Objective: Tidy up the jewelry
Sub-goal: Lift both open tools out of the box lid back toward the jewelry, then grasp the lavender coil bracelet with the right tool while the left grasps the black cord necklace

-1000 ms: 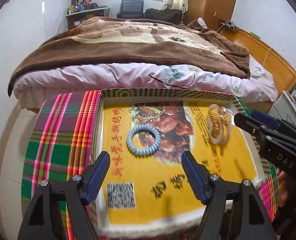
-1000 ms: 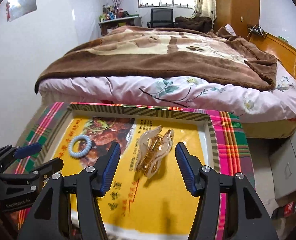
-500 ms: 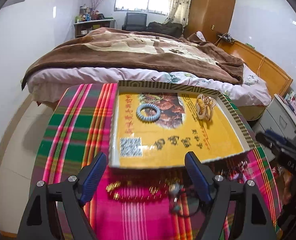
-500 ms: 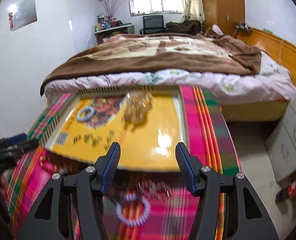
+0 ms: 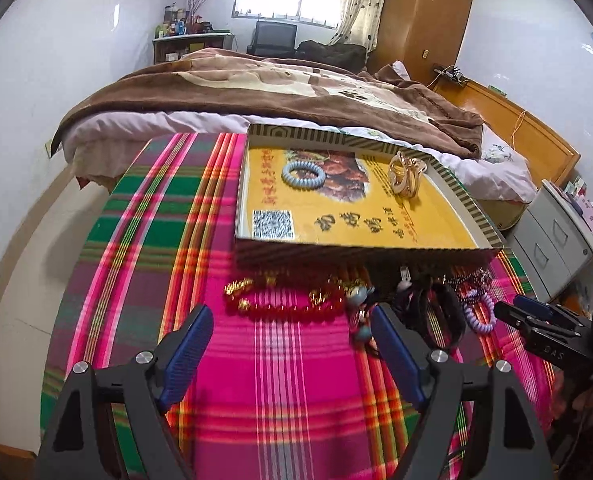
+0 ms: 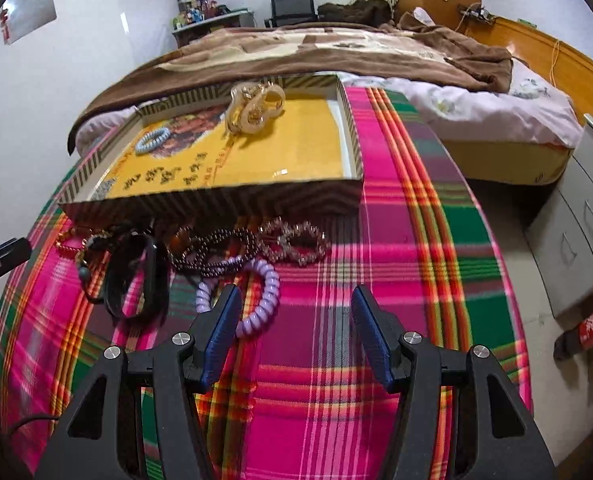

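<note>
A shallow striped box [image 5: 360, 254] on the plaid tablecloth [image 5: 144, 248] holds a blue coil bracelet [image 5: 303, 173] and gold clip [image 5: 406, 174]; both grippers [image 5: 290, 350] [image 6: 294, 328] gape empty.

I have pulled both my tongs back from the yellow tray [image 5: 448, 196]. A second ago my left gripper [image 5: 292, 354] was over the tray floor, near the blue coil band [image 5: 303, 174]; now it is in front of the tray's near wall, over the checked cloth [image 5: 144, 248], and the red bead bracelet [image 5: 284, 304] has come into its view. Its jaws stand a little wider than before, with nothing between them. My right gripper [image 6: 294, 332] was above the gold hair clip [image 6: 256, 108]; now it is also in front of the tray, beside the purple coil band [image 6: 256, 300], and the dark bracelets [image 6: 212, 254] are newly seen.
</note>
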Action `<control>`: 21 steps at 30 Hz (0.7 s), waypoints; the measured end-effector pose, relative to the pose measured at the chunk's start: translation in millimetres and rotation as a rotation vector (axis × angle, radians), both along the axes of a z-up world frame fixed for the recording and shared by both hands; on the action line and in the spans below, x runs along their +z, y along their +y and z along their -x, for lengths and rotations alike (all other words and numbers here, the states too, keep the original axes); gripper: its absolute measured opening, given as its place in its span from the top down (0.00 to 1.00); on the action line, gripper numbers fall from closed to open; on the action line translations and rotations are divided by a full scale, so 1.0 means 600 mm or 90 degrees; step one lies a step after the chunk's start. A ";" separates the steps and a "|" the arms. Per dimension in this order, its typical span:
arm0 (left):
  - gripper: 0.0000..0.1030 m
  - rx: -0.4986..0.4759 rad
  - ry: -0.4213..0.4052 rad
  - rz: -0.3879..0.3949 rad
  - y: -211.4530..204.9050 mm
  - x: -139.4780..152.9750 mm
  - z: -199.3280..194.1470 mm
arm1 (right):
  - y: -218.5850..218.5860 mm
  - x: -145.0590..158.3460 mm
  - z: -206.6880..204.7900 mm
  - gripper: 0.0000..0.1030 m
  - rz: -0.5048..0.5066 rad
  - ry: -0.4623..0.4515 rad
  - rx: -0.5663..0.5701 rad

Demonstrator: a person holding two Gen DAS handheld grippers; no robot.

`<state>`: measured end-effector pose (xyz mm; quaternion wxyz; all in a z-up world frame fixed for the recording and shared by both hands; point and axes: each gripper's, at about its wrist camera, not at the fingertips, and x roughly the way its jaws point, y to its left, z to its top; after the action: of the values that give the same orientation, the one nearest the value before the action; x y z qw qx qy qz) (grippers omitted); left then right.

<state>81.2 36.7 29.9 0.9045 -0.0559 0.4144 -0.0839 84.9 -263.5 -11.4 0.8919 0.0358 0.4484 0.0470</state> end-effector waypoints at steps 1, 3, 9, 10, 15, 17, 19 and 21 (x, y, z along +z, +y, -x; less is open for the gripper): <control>0.22 0.000 0.004 0.002 0.001 -0.003 0.002 | 0.002 -0.001 0.000 0.44 0.000 0.001 0.002; 0.22 0.002 0.009 0.004 0.001 -0.008 0.006 | 0.007 -0.004 -0.002 0.44 -0.006 -0.001 0.008; 0.22 -0.002 0.024 0.012 -0.001 -0.018 0.011 | 0.022 -0.014 -0.014 0.48 0.018 0.009 0.007; 0.22 -0.003 0.026 0.012 -0.001 -0.019 0.011 | 0.026 -0.014 -0.015 0.54 0.036 0.008 0.003; 0.22 -0.006 0.034 0.013 -0.006 -0.023 0.011 | 0.027 -0.012 -0.014 0.86 0.035 0.007 0.009; 0.22 -0.008 0.036 0.013 -0.010 -0.023 0.011 | 0.024 -0.012 -0.009 0.90 0.034 0.007 0.008; 0.22 -0.008 0.039 0.011 -0.012 -0.023 0.010 | 0.018 -0.012 -0.003 0.91 0.025 0.008 0.009; 0.22 -0.009 0.042 0.011 -0.016 -0.024 0.008 | 0.012 -0.011 0.002 0.91 0.018 0.009 0.008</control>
<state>76.3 26.9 15.3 0.8891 -0.0634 0.4438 -0.0921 83.9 -256.3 -17.8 0.8889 0.0210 0.4553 0.0458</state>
